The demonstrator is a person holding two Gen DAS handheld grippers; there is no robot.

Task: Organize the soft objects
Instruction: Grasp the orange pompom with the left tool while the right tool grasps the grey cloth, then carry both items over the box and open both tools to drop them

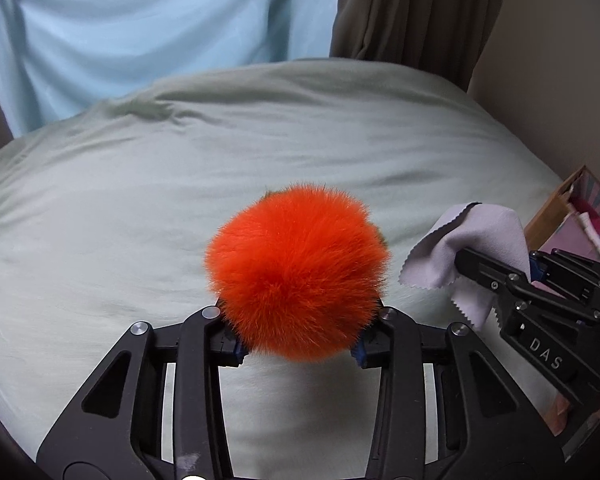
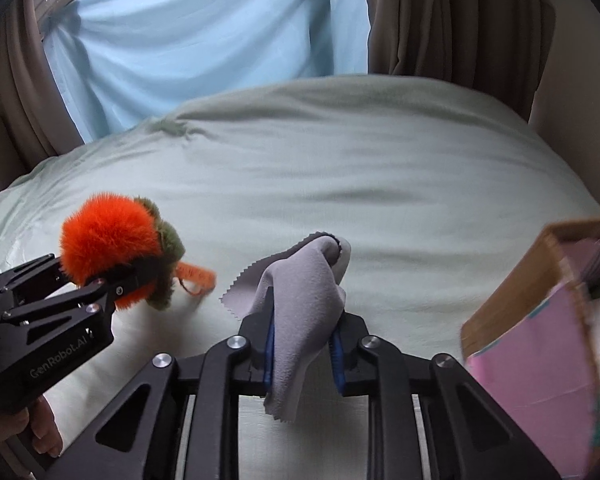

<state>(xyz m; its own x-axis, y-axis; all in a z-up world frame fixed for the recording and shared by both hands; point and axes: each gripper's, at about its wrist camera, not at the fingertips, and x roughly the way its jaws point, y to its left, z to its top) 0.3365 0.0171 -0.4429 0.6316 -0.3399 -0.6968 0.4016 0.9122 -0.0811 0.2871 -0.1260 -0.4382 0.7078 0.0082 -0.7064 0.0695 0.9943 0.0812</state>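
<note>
The left gripper [image 1: 298,334] is clamped on the orange pompom [image 1: 296,272]; the right gripper [image 2: 302,354] is clamped on the grey cloth [image 2: 300,300], both above the bed [image 2: 380,184]. The box [image 2: 540,320] lies immediately right of the right gripper, the nearer one. Only the right wrist view shows the pompom's green part and orange tag.

Rumpled pale green bedspread [image 1: 260,140], cardboard box [image 2: 540,320] alongside.
</note>
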